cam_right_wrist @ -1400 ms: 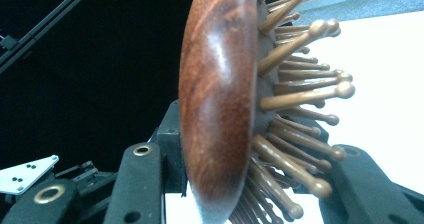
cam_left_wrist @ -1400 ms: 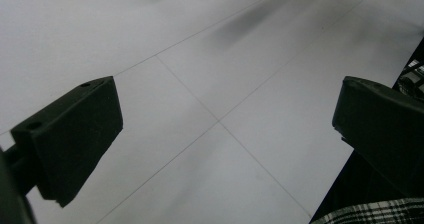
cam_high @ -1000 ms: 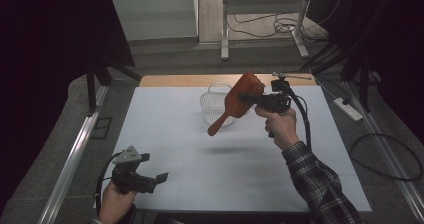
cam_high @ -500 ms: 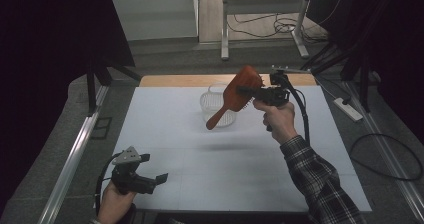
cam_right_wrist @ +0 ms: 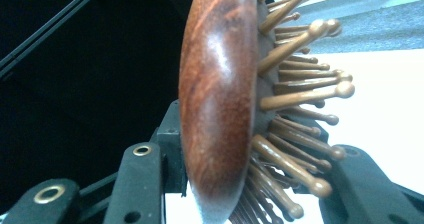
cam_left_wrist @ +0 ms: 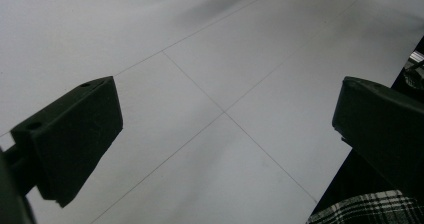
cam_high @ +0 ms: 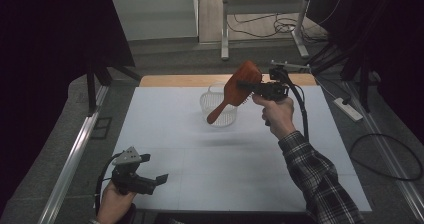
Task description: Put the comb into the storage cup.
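High view: a person in a plaid sleeve [cam_high: 320,184] raises the right tongs [cam_high: 250,86] above the far middle of the white surface [cam_high: 165,129], its jaws clamped on the head of a reddish-brown wooden hairbrush [cam_high: 235,90]. The brush hangs in the air, tilted, with its handle slanting down toward the person's left, across the front of a clear mesh basket [cam_high: 212,104] that stands near the far edge of the surface. A faint shadow of the brush lies on the surface below it, closer to the person.

Right gripper view, looking along the jaws: the brush [cam_right_wrist: 217,99] is seen edge-on, with the polished wooden back toward one jaw and the round-tipped wooden bristles toward the other, which presses in among them.

At the near left corner of the surface, the left tongs [cam_high: 161,177] rests low in the person's left hand [cam_high: 112,204], well apart from the brush and basket. Left gripper view: the left tongs [cam_left_wrist: 225,119] has its two black jaws standing wide apart, with nothing between them but the bare surface and its thin grid lines.
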A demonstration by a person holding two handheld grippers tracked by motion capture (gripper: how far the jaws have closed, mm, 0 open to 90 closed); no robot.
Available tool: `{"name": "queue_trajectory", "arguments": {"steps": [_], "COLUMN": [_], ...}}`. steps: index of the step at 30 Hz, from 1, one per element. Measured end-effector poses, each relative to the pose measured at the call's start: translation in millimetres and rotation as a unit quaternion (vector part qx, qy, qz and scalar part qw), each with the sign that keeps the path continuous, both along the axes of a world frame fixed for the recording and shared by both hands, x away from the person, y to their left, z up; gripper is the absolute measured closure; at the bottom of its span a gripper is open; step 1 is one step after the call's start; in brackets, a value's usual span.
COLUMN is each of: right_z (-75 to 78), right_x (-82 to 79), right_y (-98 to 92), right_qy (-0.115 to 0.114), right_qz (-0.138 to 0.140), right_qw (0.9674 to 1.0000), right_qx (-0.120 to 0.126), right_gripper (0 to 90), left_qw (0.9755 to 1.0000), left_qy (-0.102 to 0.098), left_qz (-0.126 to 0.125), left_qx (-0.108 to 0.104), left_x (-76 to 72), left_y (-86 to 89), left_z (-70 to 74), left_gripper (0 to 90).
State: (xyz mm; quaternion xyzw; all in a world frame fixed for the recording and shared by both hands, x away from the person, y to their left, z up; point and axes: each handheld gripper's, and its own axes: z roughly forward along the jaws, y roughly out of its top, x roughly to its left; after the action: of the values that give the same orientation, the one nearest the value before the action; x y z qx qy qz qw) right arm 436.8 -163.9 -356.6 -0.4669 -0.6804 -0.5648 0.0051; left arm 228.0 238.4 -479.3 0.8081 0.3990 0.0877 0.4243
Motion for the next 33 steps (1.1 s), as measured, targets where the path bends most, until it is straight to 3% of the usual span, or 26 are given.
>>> {"name": "queue_trajectory", "arguments": {"steps": [22, 33], "right_z": [4.6, 1.8], "right_x": [29.2, 38.8], "right_y": [-4.3, -0.3], "right_qy": [-0.009, -0.008], "right_qz": [-0.049, -0.059], "right_qw": [0.9988, 0.9981], "right_qx": [-0.005, -0.014], "right_gripper": [53.6, 53.6], "left_qw": [1.0000, 0.9999], "left_qy": [0.006, 0.007], "left_qz": [0.002, 0.001], "left_qx": [0.007, 0.008], "left_x": [1.3, 1.6], "left_y": [-1.2, -1.8], "left_z": [-0.7, -0.9], "left_gripper": [0.0, 0.0]}}
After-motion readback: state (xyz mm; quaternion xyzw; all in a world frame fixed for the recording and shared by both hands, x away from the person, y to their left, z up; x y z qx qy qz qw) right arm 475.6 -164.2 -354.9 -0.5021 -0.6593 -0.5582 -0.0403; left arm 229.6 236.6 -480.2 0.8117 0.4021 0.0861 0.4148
